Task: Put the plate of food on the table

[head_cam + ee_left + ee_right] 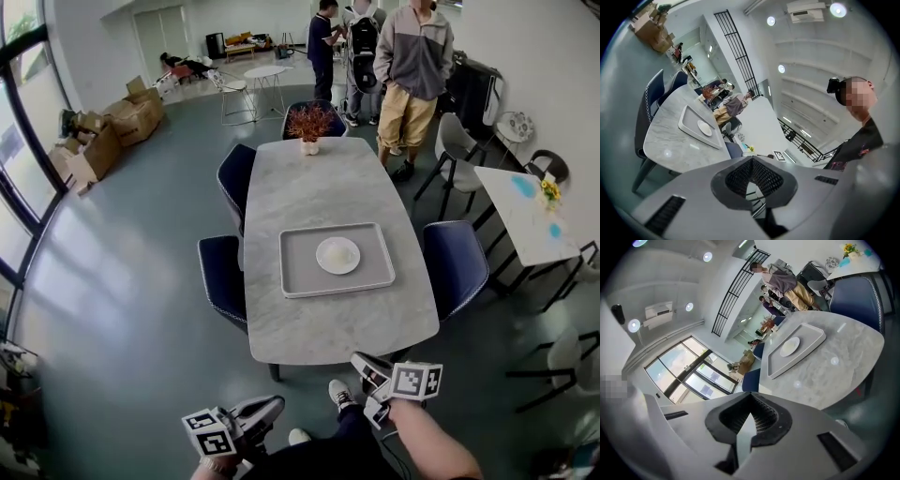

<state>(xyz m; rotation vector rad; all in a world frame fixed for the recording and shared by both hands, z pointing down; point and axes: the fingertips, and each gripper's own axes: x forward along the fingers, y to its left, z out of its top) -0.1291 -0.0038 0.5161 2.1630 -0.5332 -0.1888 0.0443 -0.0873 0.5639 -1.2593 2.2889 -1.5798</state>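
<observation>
A white plate (337, 255) with a pale mound of food lies in a grey tray (300, 281) on the marble table (319, 187). Both grippers hang short of the table's near edge, pointing toward it. My left gripper (265, 407) is low at the left, its jaws shut and empty. My right gripper (367, 366) is nearer the table edge, also shut on nothing. The left gripper view has the closed left gripper (753, 161) with the plate (704, 127) and tray (689, 123) far off. In the right gripper view, the plate (790, 346) and tray (813, 336) lie well beyond the right gripper (750, 397).
Dark blue chairs (223, 277) (455, 262) stand at the table's sides. A potted plant (309, 125) sits at its far end. Several people (412, 66) stand beyond it. A white side table (525, 211) is at the right, cardboard boxes (112, 131) at the left.
</observation>
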